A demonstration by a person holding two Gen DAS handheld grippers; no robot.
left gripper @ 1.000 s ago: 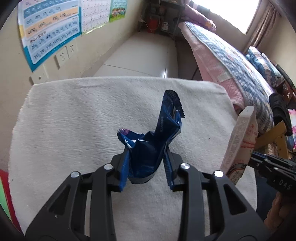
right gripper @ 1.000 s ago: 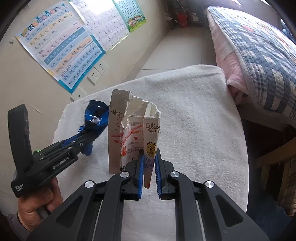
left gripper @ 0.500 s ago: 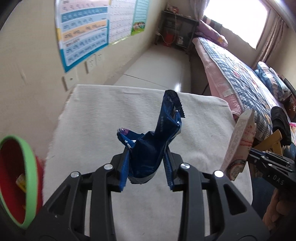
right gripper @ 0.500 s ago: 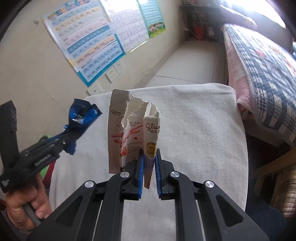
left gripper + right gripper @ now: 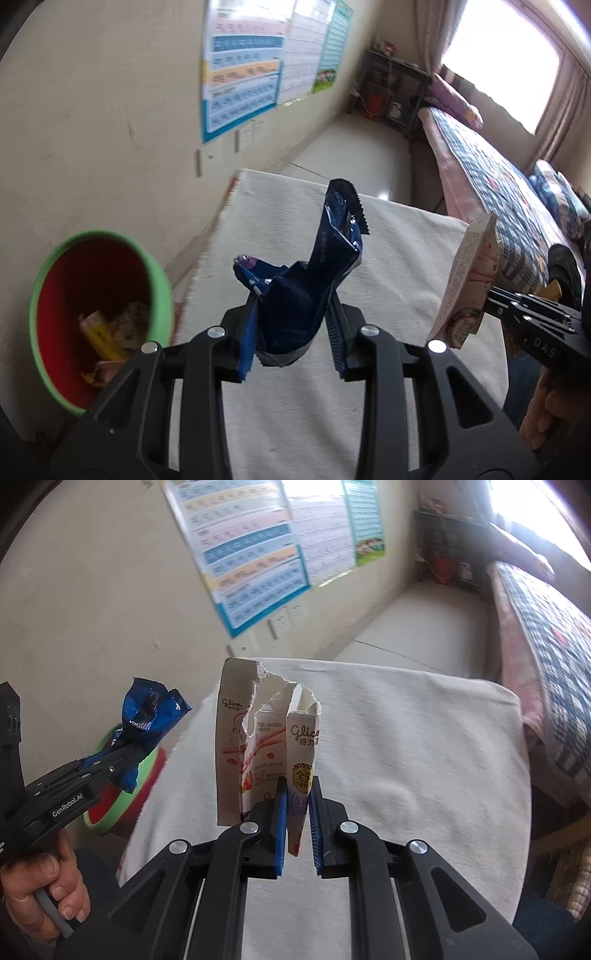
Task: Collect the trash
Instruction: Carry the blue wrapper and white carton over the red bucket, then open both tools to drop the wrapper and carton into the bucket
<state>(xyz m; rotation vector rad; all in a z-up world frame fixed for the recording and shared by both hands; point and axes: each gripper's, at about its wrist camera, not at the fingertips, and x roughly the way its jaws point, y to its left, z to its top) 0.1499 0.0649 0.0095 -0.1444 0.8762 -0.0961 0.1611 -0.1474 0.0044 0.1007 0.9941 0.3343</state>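
My left gripper (image 5: 293, 332) is shut on a crumpled blue snack wrapper (image 5: 314, 280), held above the left edge of a white towel-covered table (image 5: 388, 258). A red bin with a green rim (image 5: 92, 306) stands on the floor at the left, with yellow and other trash inside. My right gripper (image 5: 297, 816) is shut on a torn white Glico carton (image 5: 258, 746), held upright over the table. The carton (image 5: 469, 280) also shows at the right of the left wrist view. In the right wrist view the blue wrapper (image 5: 151, 716) hangs over the bin (image 5: 122, 801).
A beige wall with posters (image 5: 243, 74) and sockets runs along the left. A bed with a plaid quilt (image 5: 498, 177) lies to the right. A dark shelf (image 5: 395, 92) stands at the far end. A hand (image 5: 44, 886) grips the left tool.
Both grippers rose and swung left with their trash. The red bin came into view at the left, and the wrapper now hangs close to it.
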